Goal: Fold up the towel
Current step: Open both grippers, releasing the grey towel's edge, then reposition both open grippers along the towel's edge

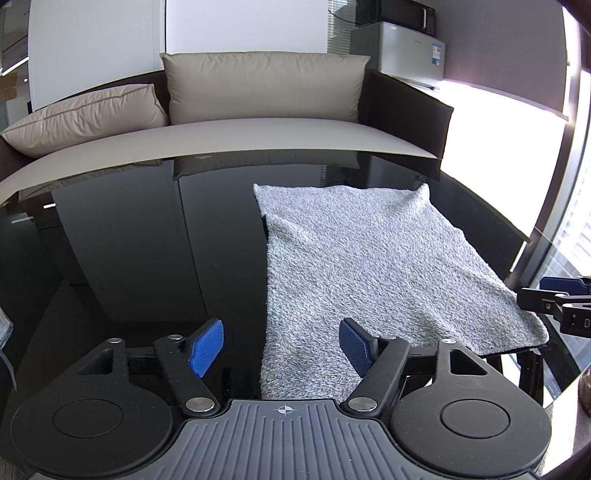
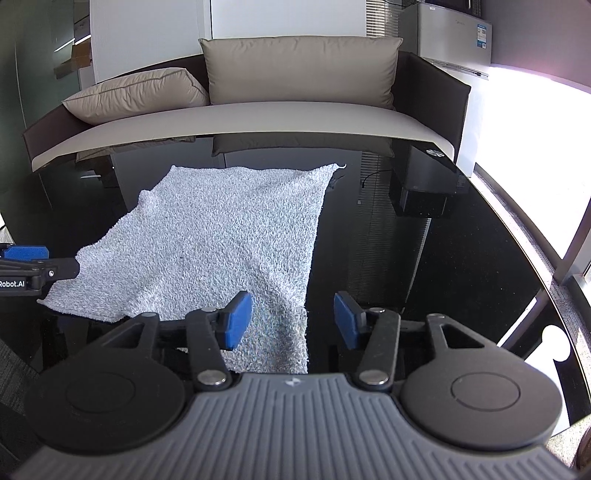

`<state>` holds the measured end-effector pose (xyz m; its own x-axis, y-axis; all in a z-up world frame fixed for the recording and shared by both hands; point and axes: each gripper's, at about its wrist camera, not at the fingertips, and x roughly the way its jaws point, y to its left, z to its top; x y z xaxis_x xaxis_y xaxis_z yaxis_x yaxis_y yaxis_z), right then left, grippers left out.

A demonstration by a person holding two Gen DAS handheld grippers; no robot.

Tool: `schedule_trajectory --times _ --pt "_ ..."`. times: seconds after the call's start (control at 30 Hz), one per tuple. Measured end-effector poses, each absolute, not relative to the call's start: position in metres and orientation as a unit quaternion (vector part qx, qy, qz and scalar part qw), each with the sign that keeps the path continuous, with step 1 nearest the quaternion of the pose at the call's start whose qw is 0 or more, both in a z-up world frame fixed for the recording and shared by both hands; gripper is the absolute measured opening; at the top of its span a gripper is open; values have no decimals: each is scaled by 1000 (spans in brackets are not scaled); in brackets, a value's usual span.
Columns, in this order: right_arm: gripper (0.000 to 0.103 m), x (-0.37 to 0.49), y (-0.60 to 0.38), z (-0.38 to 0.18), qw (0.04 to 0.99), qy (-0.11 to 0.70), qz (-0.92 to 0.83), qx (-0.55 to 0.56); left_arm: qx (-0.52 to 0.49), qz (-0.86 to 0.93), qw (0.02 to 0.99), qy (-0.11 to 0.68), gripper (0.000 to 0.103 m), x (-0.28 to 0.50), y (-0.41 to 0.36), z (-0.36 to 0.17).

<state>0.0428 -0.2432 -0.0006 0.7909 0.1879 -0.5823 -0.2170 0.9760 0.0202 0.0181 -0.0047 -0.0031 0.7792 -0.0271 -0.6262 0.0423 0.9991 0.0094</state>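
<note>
Left gripper [image 1: 281,346] and right gripper [image 2: 293,320] fingers apart; towel [image 1: 373,266] lengthwise away.

Glossy black table [image 1: 129,240]; grey towel [image 1: 369,258] spread flat on it

The only legible text is "Robot.AI", printed in white on the black body of the left gripper [image 2: 26,254] at the right wrist view's left edge; the fridge [image 2: 456,31] sticker is unreadable.

Office lounge, sofa [image 1: 258,136], fridge [image 1: 410,48], microwave [image 1: 400,13]
</note>
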Motion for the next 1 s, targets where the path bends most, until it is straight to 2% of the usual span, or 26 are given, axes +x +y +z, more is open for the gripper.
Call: schedule_trajectory --times 0.03,0.07,0.17,0.2,0.37,0.4,0.57,1.0 --pt "53 43 -242 -1 946 306 106 -27 10 -17 944 330 86 17 -4 -3" --pt "53 43 -242 -2 945 308 106 -28 8 -16 944 331 92 17 -4 -3" --pt "60 43 -241 -2 944 309 110 -29 2 -17 944 329 100 15 -2 -2" --pt "66 43 -240 -2 945 307 112 -30 1 -17 944 330 100 14 -2 -2" --pt "73 42 -239 -1 946 302 117 -27 5 -21 943 331 102 12 -4 -3" --pt "80 41 -239 -2 945 303 118 -27 7 -20 943 332 102 12 -4 -3" --pt "92 37 -236 -1 946 298 121 -30 8 -25 944 330 102 8 -7 -3" --pt "94 22 -235 -5 941 314 126 -23 7 -33 939 343 102 4 -6 -5"
